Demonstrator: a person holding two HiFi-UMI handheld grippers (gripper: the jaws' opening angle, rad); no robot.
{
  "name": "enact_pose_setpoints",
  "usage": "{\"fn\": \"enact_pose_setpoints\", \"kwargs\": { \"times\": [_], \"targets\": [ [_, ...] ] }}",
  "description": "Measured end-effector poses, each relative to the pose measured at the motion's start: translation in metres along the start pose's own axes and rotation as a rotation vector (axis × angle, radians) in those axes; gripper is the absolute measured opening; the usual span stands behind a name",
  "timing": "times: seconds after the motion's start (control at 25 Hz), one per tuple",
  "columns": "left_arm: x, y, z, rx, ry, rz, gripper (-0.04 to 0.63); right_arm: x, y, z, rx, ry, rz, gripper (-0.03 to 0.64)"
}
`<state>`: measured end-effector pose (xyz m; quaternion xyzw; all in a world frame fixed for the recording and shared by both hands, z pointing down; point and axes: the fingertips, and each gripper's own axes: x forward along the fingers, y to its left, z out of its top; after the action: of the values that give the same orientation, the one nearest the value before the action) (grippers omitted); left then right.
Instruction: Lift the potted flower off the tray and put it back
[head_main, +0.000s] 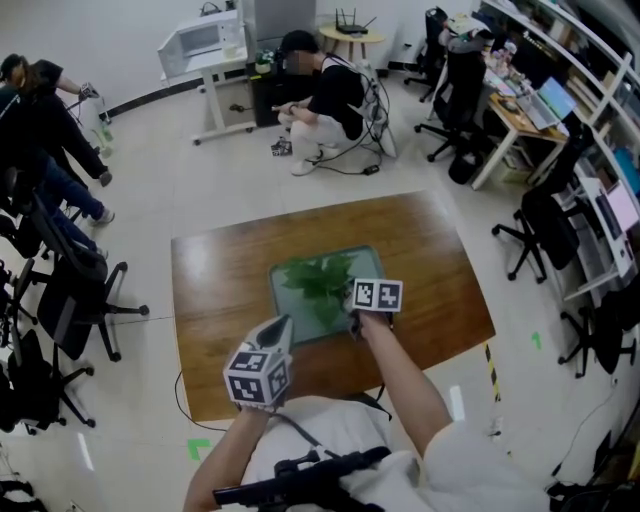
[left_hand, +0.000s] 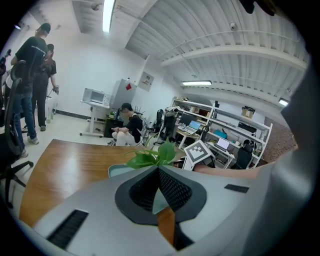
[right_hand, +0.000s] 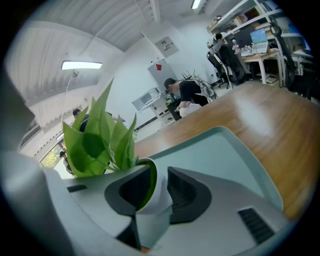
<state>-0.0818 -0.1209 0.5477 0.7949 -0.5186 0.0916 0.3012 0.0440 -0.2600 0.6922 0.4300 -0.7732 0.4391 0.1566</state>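
The right gripper (right_hand: 158, 175) is released around the potted flower (right_hand: 95, 142) — its white pot upright between the parted jaws, apparently resting on the tray (right_hand: 225, 155) — while the left gripper (left_hand: 159, 169), clenched empty, has the plant farther ahead.

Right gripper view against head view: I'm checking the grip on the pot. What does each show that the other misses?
Only the right gripper view: the white pot standing on the tray between the fingers, which flank it without clearly pressing. Only the head view: the left gripper by the tray's near-left corner, the table's whole outline and office chairs; there the leaves hide the pot. Both: leaves, tray, tabletop and a crouching person.
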Motion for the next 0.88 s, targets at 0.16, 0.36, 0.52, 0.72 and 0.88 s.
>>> {"fn": "enact_pose_setpoints", "kwargs": {
  "times": [0.16, 0.36, 0.52, 0.72, 0.88],
  "targets": [
    [-0.004, 0.004, -0.004, -0.009, 0.003, 0.012, -0.005, 0.003, 0.003, 0.000, 0.003, -0.007, -0.007, 0.073],
    [-0.005, 0.002, -0.007, -0.009, 0.007, 0.009, -0.005, -0.002, 0.003, 0.003, 0.009, -0.023, -0.019, 0.058],
    [-0.002, 0.001, -0.005, -0.006, 0.008, -0.001, -0.005, -0.016, -0.004, 0.021, 0.026, -0.068, -0.026, 0.058],
    [0.004, -0.010, -0.006, 0.006, 0.017, -0.022, -0.005, -0.050, -0.040, 0.059, 0.065, -0.159, -0.079, 0.058],
    [0.011, -0.020, -0.010, 0.013, 0.024, -0.035, -0.005, -0.082, -0.086, 0.088, 0.113, -0.228, -0.144, 0.058]
  ]
}}
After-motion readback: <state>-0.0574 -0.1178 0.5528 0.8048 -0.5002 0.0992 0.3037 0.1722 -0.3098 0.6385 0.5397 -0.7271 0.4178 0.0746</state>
